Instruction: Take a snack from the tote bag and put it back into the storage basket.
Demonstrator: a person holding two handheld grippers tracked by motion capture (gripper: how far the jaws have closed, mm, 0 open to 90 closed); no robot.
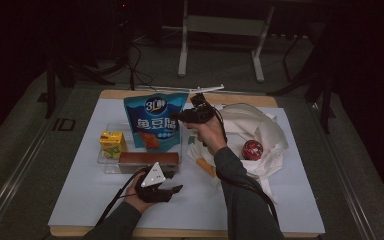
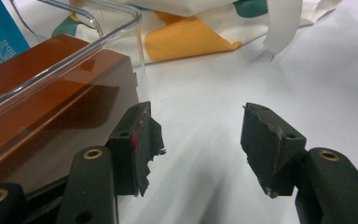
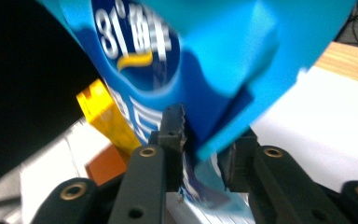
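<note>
A blue snack bag (image 1: 155,122) stands upright in a clear plastic container (image 1: 107,160), behind a long brown box (image 1: 149,159) and beside a yellow drink carton (image 1: 112,143). My right gripper (image 1: 180,117) is at the bag's right edge. In the right gripper view the blue bag (image 3: 205,60) has its edge between the jaws of the right gripper (image 3: 205,144), which stand a little apart without pinching it. My left gripper (image 1: 172,190) rests low on the white table cover, open and empty. Up close, the left gripper (image 2: 205,140) is beside the container's corner (image 2: 98,46) and the brown box (image 2: 51,93).
A cream tote bag (image 1: 250,130) with orange and green patches lies crumpled right of the container, with a round red item (image 1: 252,149) on it. The tote's edge (image 2: 191,42) lies just beyond my left gripper. The yellow carton (image 3: 105,116) shows behind the blue bag.
</note>
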